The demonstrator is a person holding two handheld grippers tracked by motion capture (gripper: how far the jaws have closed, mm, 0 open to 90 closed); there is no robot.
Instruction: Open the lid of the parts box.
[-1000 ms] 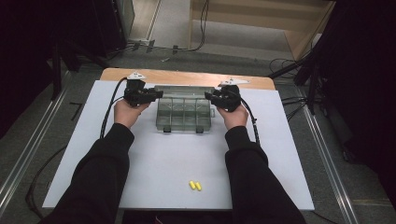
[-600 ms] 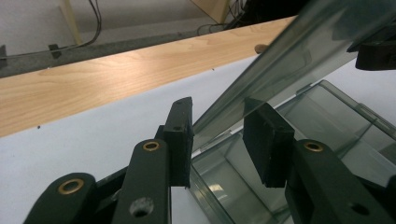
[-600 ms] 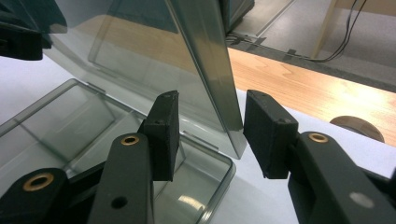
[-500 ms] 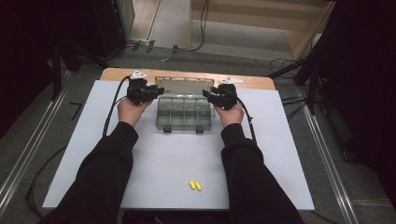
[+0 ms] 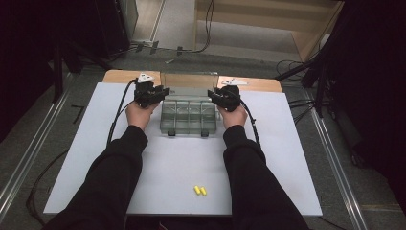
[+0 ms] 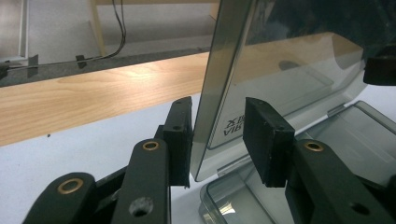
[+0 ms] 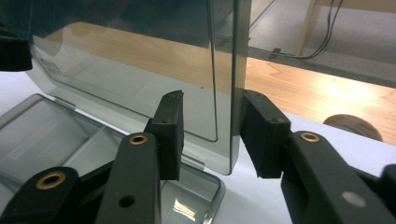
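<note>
A big white sheet [image 5: 95, 143] covered the table, and the clear plastic box [image 5: 189, 117] sat on it near the far edge, right in front of the strip of wooden tabletop [image 5: 119, 75]. The box had little rooms inside, and they looked empty.

Its see-through lid [image 5: 189, 80] stood straight up at the back of the box, so I would say the opening part was nearly done.

The left gripper [image 5: 152, 93] was at the left end of the lid. Its jaws stood a little apart with the lid's edge between them, one jaw close to the lid and the other with a gap showing. The right gripper [image 5: 221, 96] was at the right end of the lid, and its jaws also stood a little apart around that edge, not pinching it tight.

Two small yellow pieces [image 5: 200, 190] lay side by side on the sheet, well away from the box, on the person's side. I think they still had to go into the box, so most of the job was left.
</note>
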